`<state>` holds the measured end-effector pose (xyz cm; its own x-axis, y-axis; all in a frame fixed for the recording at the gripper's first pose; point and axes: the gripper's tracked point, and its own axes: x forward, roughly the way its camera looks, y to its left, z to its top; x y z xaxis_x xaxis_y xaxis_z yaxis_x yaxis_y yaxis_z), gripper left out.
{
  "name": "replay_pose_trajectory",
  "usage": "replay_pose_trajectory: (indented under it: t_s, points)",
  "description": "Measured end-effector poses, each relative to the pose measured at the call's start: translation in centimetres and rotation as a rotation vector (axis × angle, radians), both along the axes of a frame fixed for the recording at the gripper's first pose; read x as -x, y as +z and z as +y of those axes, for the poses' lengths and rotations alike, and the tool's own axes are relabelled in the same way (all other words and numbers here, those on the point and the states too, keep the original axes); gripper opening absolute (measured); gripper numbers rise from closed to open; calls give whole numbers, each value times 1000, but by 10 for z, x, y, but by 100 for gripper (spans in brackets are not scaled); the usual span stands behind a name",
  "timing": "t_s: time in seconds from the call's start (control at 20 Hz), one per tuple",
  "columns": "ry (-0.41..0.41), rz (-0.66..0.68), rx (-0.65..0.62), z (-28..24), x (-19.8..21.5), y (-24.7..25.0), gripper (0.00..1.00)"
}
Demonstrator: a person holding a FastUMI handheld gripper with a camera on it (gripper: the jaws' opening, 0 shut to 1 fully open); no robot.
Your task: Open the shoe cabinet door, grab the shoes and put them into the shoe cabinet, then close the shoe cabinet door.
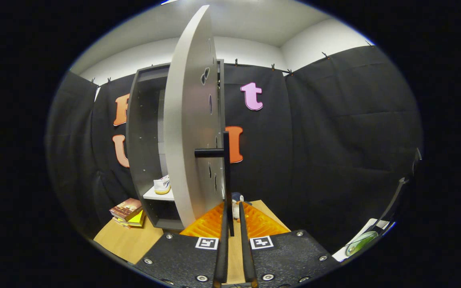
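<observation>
A stack of books (128, 212) lies on the wooden bench (122, 240) left of the grey shoe cabinet (142, 136); a white shoe (162, 185) sits on its inner shelf; the cabinet door (186, 132) stands ajar, edge-on; the gripper (231, 216) has its fingers nearly together around the door's black handle (226, 176); whether they press it I cannot tell; a penguin figure (237, 202) stands just beyond on orange mats (262, 224).

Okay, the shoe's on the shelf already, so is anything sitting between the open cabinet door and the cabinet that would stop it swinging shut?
Nothing visible does. The door stands open, edge-on, with the gripper nearly closed around its black handle. The shoe sits back on the white shelf, and the books lie outside beside the cabinet.
</observation>
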<state>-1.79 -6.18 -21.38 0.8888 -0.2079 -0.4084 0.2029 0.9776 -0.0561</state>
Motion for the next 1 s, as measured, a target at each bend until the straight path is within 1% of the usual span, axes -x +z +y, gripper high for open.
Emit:
replay_pose_trajectory:
  t_s: [0.1,0.2,0.25,0.35,0.45,0.55,0.65,0.8,0.9,1.0]
  points:
    - [-49,-10,-5,-20,18,7,17]
    - [-67,-36,-22,-24,30,20,18]
    - [-68,-56,-24,-23,40,32,18]
    - [-63,-90,-25,-15,40,42,20]
    - [-55,-112,-12,-1,44,51,25]
    - [-27,-134,-1,19,46,58,30]
    - [47,-149,-74,61,39,48,35]
    - [112,-83,-122,98,38,14,37]
    - [150,-44,-144,121,35,-7,41]
    - [181,10,-165,142,33,-35,50]
